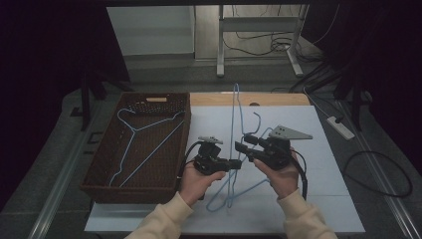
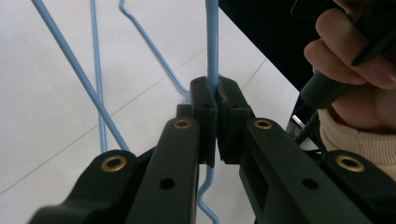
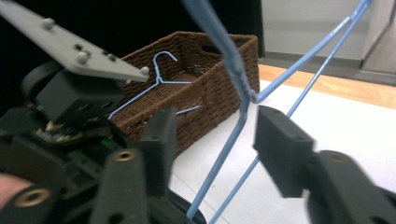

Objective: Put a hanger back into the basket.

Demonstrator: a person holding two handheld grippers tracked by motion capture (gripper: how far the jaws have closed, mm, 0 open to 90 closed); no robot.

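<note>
Blue wire makes up the hanger [image 1: 234, 149] standing tilted over the white table [image 1: 318, 164] in the high view, its long end reaching toward the far edge and its lower loop near the person's sleeves. Both hands meet at its middle: the left gripper [image 1: 234, 163] pinches the wire from the left, while the right gripper [image 1: 242, 147] faces it from the right, jaws apart around the wire. A brown basket [image 1: 107, 186] sits just left of the table sheet with a second hanger [image 1: 144, 139] lying inside. In the left gripper view, the left gripper [image 2: 216, 95] is clenched on the hanger [image 2: 212, 42], the wire running up from between the pressed pads; the other hand [image 2: 355, 56] shows at the right. In the right gripper view, the right gripper [image 3: 212, 135] stands released, the hanger [image 3: 233, 126] passing between its jaws without touching either pad that I can see. Behind it are the basket [image 3: 219, 93] and second hanger [image 3: 159, 79].
</note>
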